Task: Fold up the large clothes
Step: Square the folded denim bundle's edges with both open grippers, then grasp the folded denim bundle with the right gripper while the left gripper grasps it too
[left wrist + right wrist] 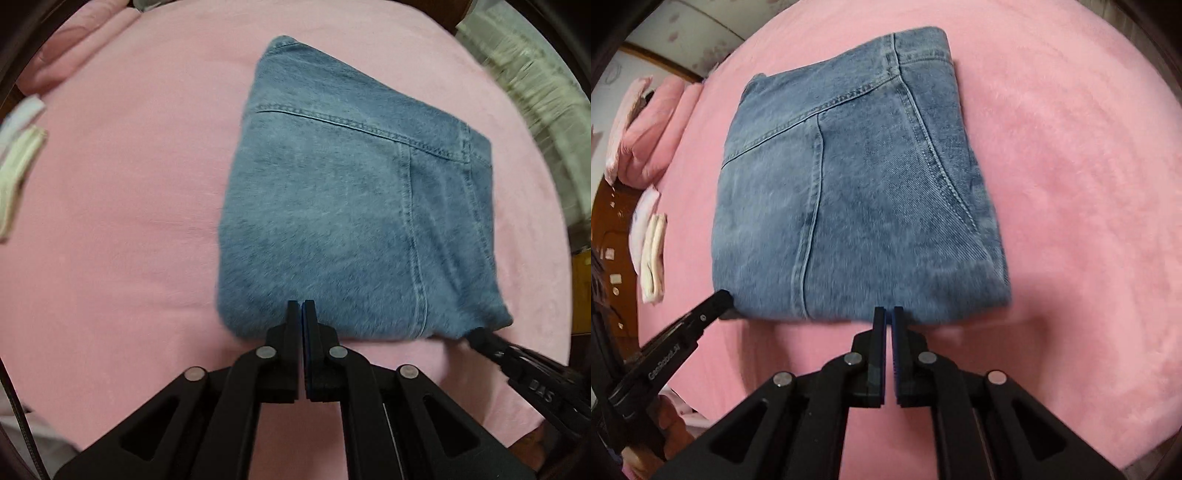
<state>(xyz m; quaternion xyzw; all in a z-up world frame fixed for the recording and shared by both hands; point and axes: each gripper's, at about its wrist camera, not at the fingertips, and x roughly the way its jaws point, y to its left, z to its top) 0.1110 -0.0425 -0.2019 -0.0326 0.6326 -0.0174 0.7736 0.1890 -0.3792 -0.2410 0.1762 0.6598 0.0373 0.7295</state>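
Note:
A pair of blue denim jeans (354,206) lies folded into a compact rectangle on the pink bed cover (122,221). My left gripper (302,306) hovers at the near edge of the fold, left of its middle, jaws shut with no cloth between the pads. My right gripper (888,314) is over the same near edge of the jeans (857,192), towards the right corner. It is also shut and holds nothing. Each gripper shows in the other's view: the right gripper (476,334) by the jeans' near right corner, the left gripper (724,295) by the near left corner.
Pink pillows (653,125) lie at the far left of the bed cover (1071,221), with small folded white and cream cloths (652,254) near them. Pale green quilted fabric (535,110) lies beyond the bed's right edge. Dark wood furniture (613,236) stands at the left.

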